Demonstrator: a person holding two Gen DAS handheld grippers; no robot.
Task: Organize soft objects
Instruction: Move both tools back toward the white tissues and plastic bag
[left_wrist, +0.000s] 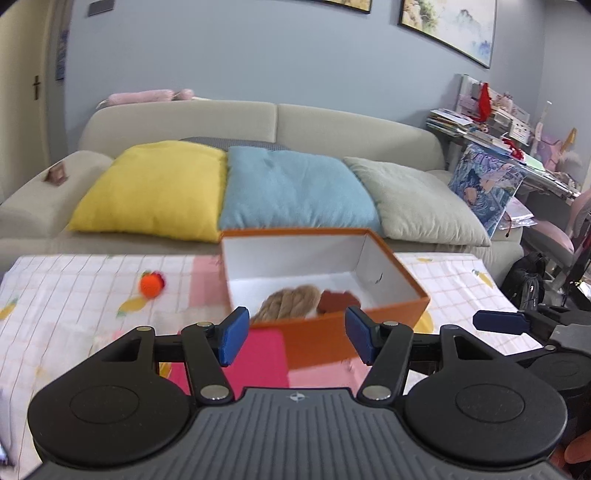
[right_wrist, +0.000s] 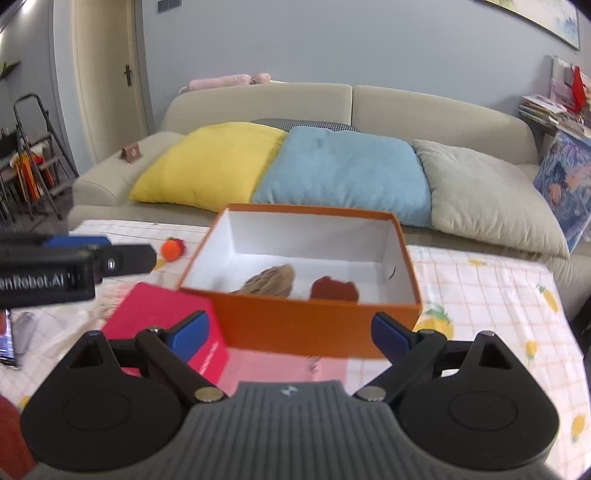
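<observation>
An orange box with a white inside stands on the checked tablecloth; it also shows in the right wrist view. Inside lie a tan knitted item and a dark red soft item. A small orange soft ball lies on the cloth left of the box. My left gripper is open and empty just in front of the box. My right gripper is open and empty before the box's near wall.
A pink-red flat box lies at the orange box's near left corner. A phone lies at the cloth's left edge. Behind the table is a sofa with yellow, blue and grey cushions.
</observation>
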